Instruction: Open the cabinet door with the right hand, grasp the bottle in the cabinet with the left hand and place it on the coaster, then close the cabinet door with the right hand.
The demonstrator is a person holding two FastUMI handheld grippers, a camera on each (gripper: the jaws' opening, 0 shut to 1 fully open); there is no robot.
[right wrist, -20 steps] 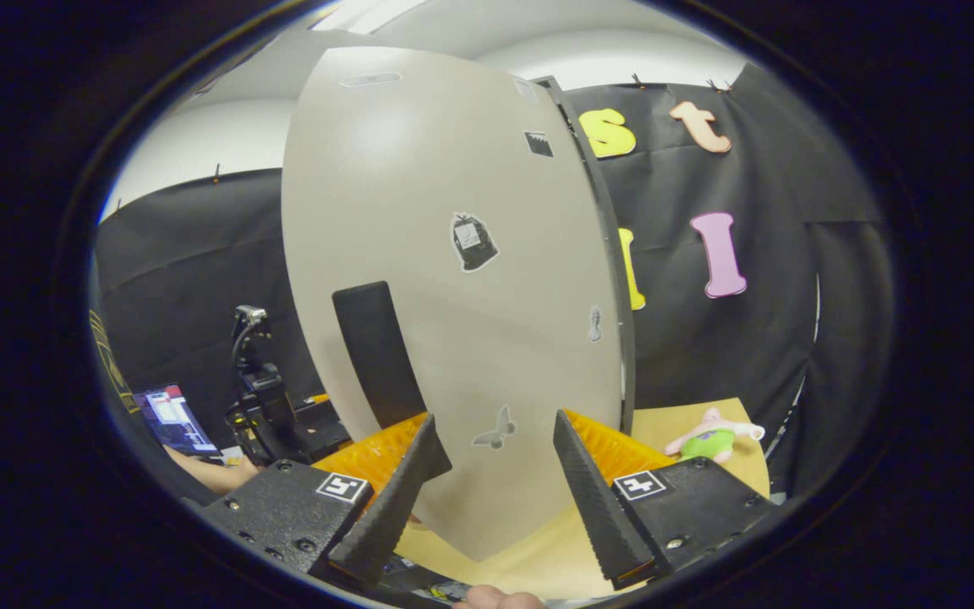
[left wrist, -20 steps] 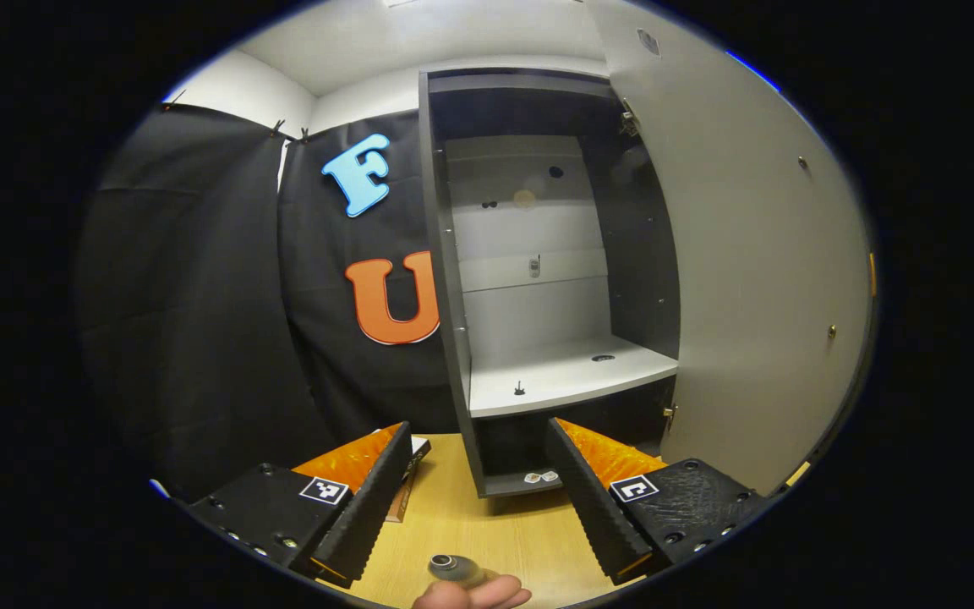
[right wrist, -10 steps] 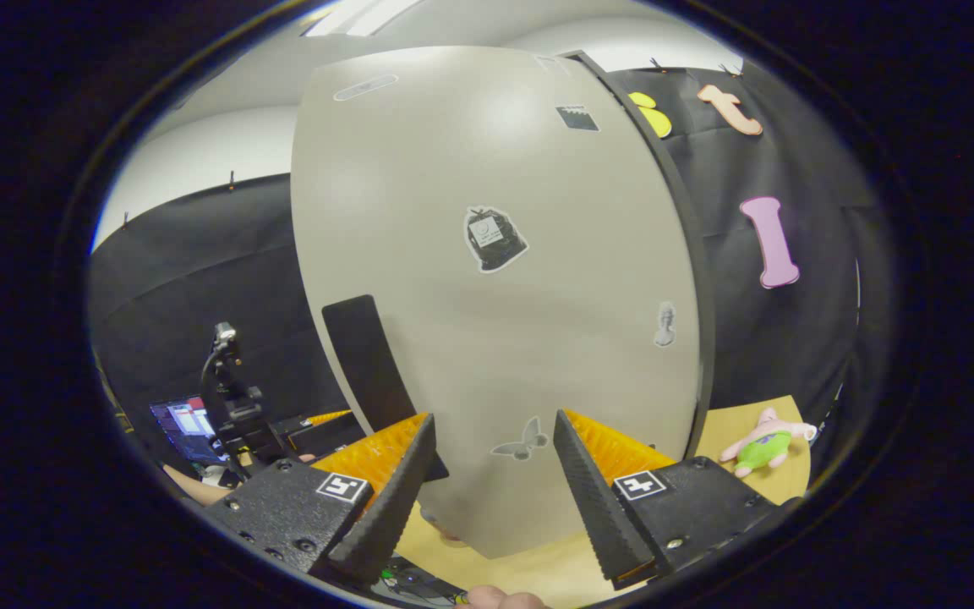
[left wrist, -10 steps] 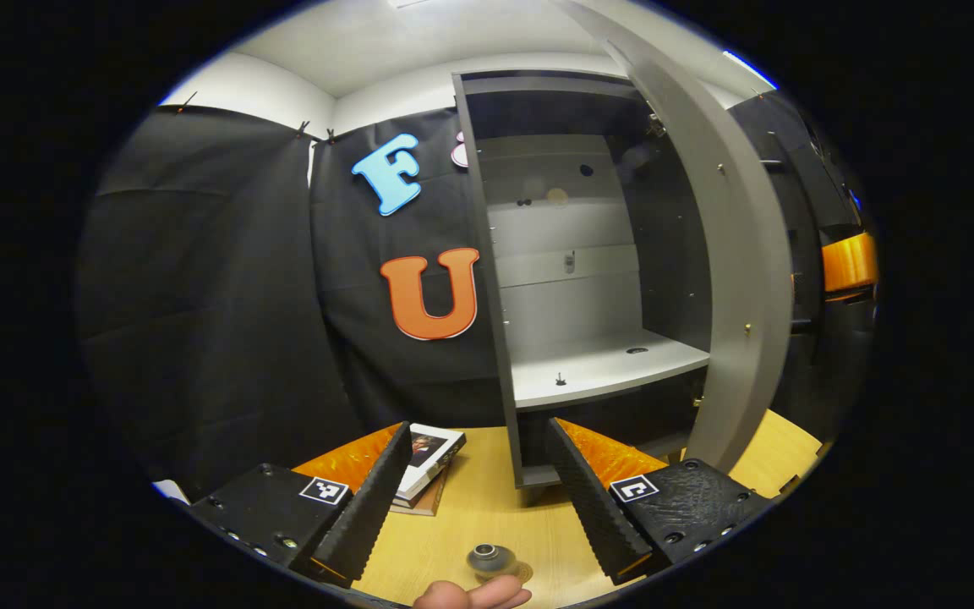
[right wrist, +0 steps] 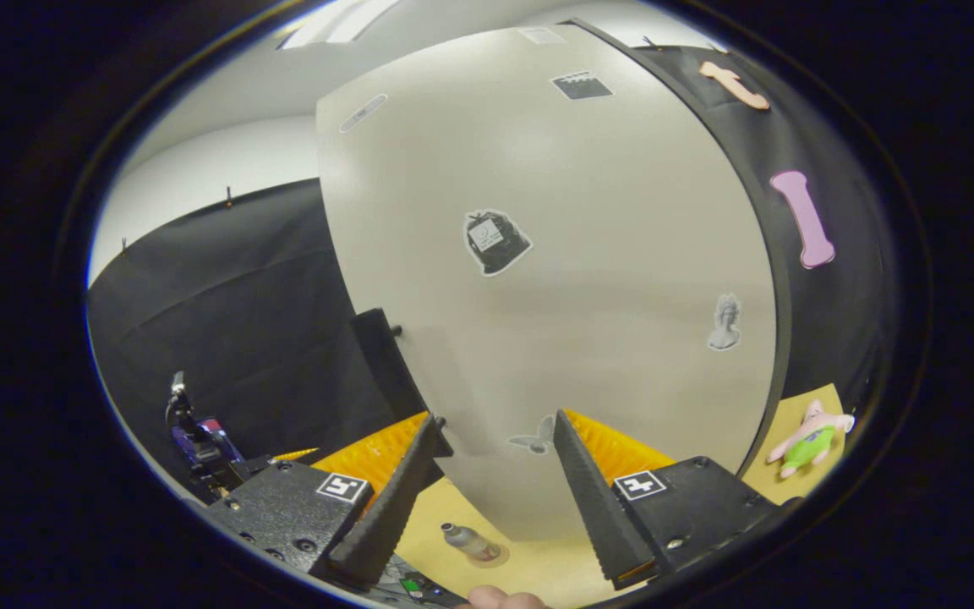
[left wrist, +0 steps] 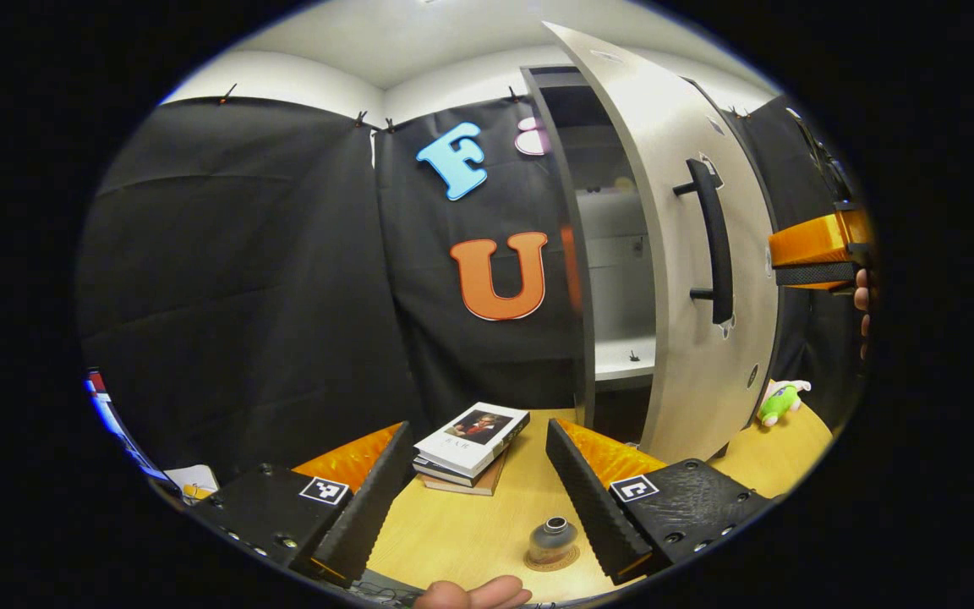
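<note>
**Bottle on coaster, door partly open**

We see the left gripper (left wrist: 474,491) spread and empty; the bottle (left wrist: 552,538) stands on the coaster (left wrist: 551,561) between its fingers. Our right gripper (right wrist: 494,486) is also spread, facing the cabinet door (right wrist: 588,279), which stands ajar just ahead.

This is a staged recording booth, not a real home. Black cloth walls (left wrist: 242,279) are clipped up beneath a plain white wall and ceiling, closing in a light wooden tabletop (left wrist: 470,529). On it stand a tall grey cabinet with a sticker-dotted door (right wrist: 588,279), a small stack of books (left wrist: 470,440) and a pink-and-green plush toy (right wrist: 808,440). At the far left, dark camera equipment (right wrist: 199,440) stands beside the table.
</note>
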